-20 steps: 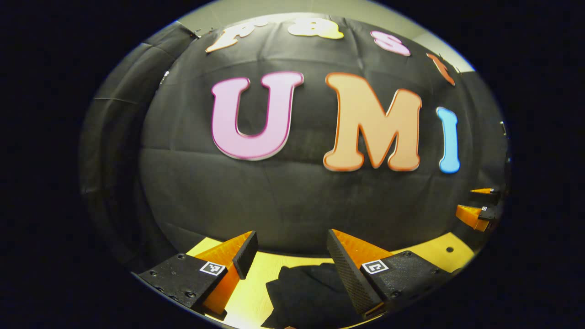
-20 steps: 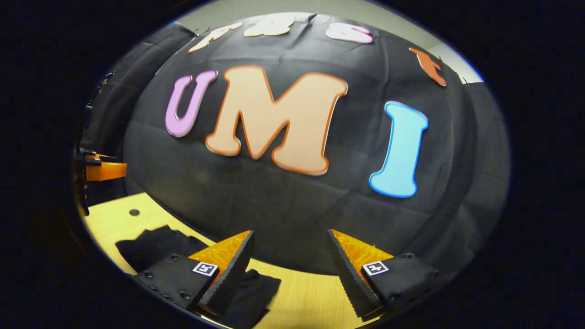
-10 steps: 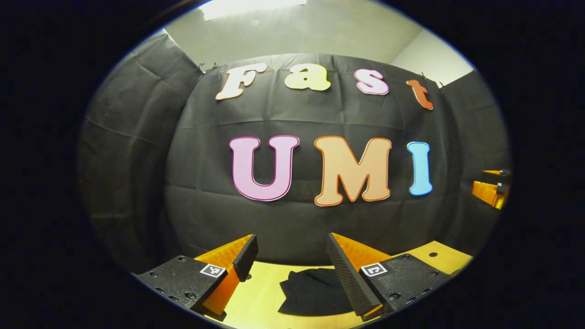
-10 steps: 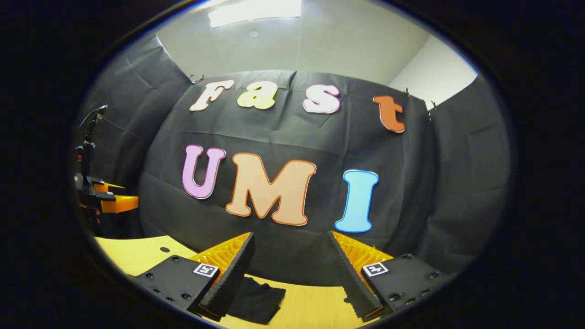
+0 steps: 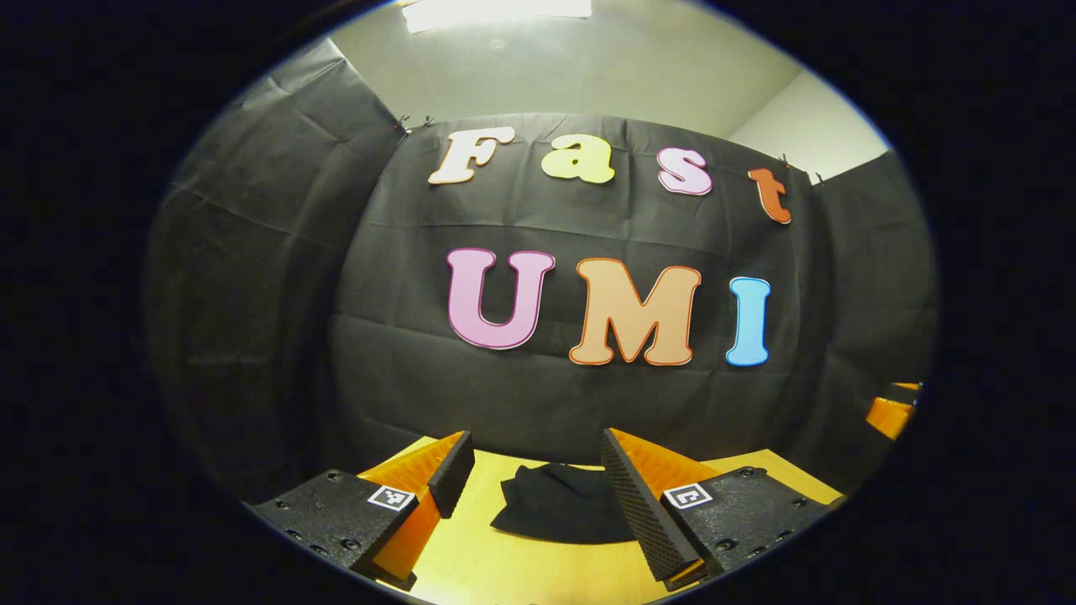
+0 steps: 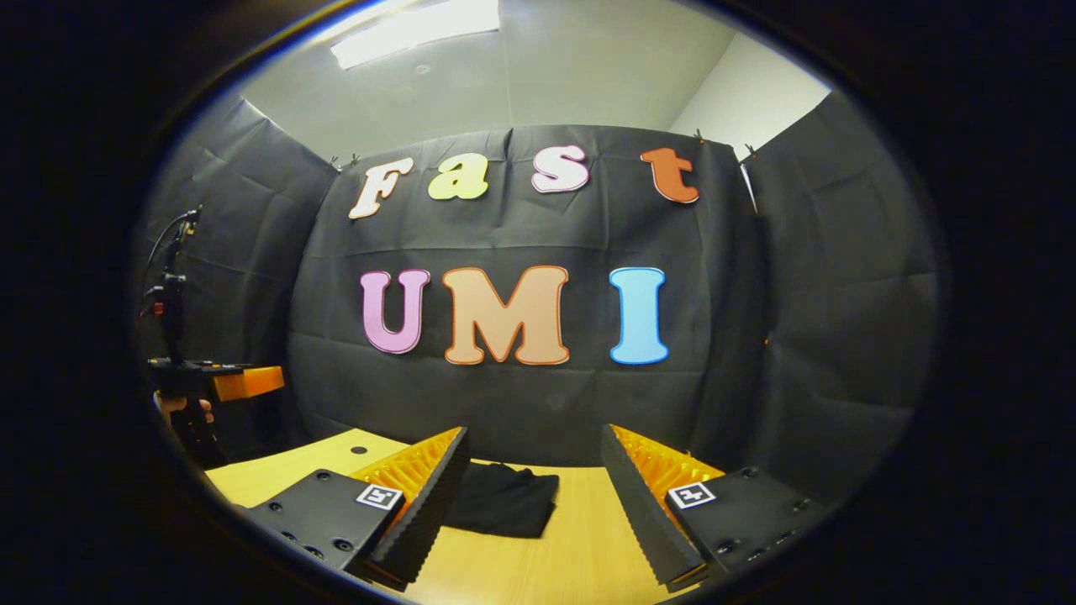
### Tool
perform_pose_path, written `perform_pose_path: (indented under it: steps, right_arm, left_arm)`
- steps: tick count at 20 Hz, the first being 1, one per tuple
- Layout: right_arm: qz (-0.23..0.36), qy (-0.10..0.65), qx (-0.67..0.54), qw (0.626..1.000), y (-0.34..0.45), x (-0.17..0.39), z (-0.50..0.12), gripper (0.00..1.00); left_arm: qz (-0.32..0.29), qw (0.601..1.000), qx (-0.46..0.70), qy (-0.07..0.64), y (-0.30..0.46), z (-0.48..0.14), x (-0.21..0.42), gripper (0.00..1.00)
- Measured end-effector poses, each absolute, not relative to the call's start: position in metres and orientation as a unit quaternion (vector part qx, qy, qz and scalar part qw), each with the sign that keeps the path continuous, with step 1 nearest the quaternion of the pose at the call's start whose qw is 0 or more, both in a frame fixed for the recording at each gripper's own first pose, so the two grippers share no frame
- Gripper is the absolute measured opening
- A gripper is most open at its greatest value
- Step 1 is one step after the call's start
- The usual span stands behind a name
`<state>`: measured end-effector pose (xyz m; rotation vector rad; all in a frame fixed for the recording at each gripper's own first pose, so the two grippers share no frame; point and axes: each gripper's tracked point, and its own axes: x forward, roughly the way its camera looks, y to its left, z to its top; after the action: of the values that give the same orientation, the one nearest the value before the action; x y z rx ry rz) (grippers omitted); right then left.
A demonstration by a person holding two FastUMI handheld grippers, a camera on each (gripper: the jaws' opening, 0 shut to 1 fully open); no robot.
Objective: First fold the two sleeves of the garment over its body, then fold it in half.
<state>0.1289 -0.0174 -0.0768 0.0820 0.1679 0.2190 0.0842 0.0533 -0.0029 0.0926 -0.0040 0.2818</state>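
A black garment (image 5: 559, 512) lies as a small folded bundle on the yellow wooden table (image 5: 496, 563), toward its far side. In the left gripper view my left gripper (image 5: 538, 479) is open, its fingers apart above the table, with the bundle lying beyond and between them. My right gripper (image 6: 534, 491) is open too and holds nothing; the same garment (image 6: 504, 500) lies ahead of it, partly behind its left finger (image 6: 420, 504). The left gripper (image 6: 244, 382), held by a hand, shows at the far left of the right gripper view, and the right gripper's orange finger (image 5: 891, 412) at the left view's right edge.
The table (image 6: 572, 555) runs up to the booth's black cloth wall. Small round holes (image 6: 359, 449) dot the tabletop near its far left. A stand with cables (image 6: 172, 286) rises at the left of the right gripper view.
Both grippers have drawn back and up from the garment, which now lies smaller and farther off. Both views now show more wall and ceiling. Both stayed open.
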Motion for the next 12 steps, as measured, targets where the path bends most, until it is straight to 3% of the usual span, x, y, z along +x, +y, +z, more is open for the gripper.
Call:
perform_pose_path:
  steps: [7,12]
  right_arm:
    - [0.101,0.100,0.058,0.988,-0.028,0.098,-0.093,0.98]
    - [0.096,0.106,0.082,0.986,-0.045,0.095,-0.094,1.00]
  left_arm:
    - [0.134,0.990,-0.007,0.046,0.025,-0.044,0.075,0.93]
    - [0.119,0.991,0.022,0.064,0.005,-0.050,0.083,0.92]
